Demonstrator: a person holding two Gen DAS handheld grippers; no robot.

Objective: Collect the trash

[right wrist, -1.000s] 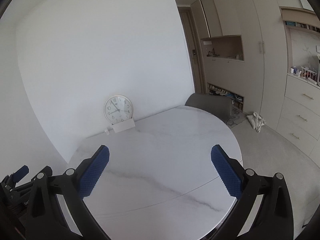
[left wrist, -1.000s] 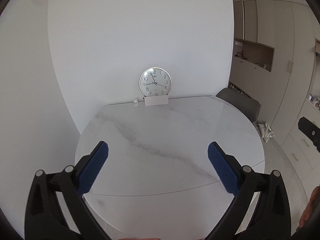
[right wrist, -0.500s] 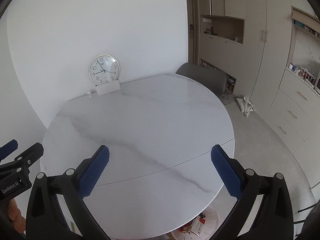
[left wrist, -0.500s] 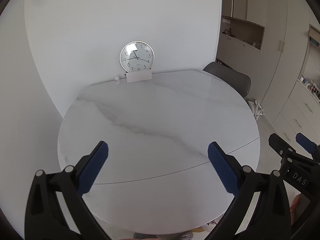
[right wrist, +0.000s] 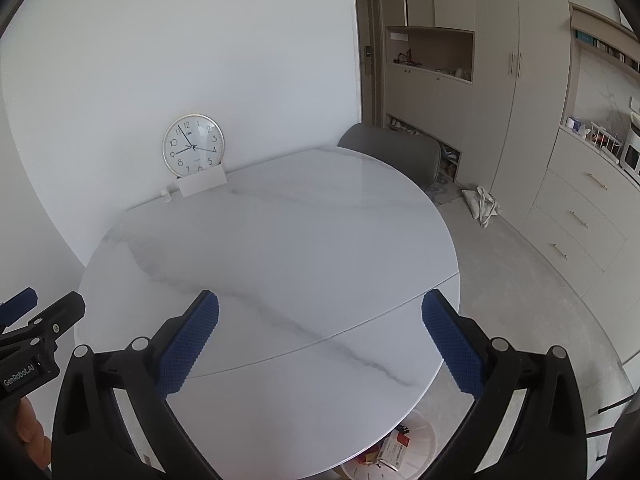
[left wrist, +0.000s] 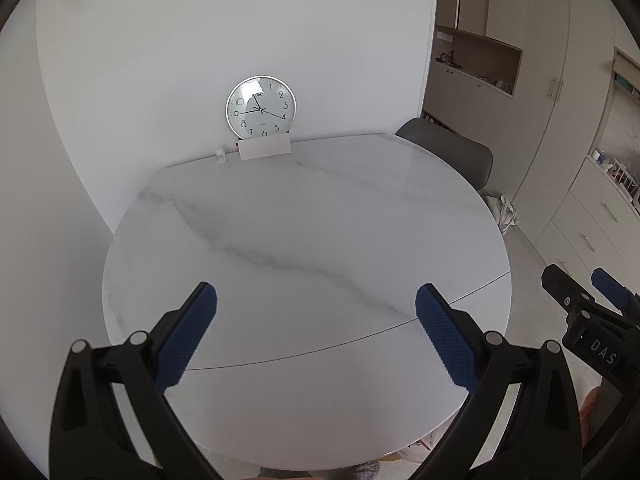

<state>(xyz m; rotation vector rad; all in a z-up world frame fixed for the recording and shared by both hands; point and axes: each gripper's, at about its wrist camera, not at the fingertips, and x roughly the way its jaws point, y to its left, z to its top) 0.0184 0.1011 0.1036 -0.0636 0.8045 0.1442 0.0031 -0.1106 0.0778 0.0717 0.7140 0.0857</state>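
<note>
Both the left claw (left wrist: 316, 316) and the right claw (right wrist: 320, 322) hang spread wide and hold nothing above the marble worktop (right wrist: 280, 248); no trash lies on it; the filled bin (right wrist: 394, 454) sits under its near edge; seemingly the task's close; withdraw next.

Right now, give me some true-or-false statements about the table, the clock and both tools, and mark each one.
1. The left tool is open and holds nothing. True.
2. The clock lies flat on the table. False: it stands upright against the wall.
3. A bin of trash shows under the table's near edge. True.
4. The right tool grips a wrapper. False: it is open and holds nothing.
5. A white card stands before the clock. True.
</note>
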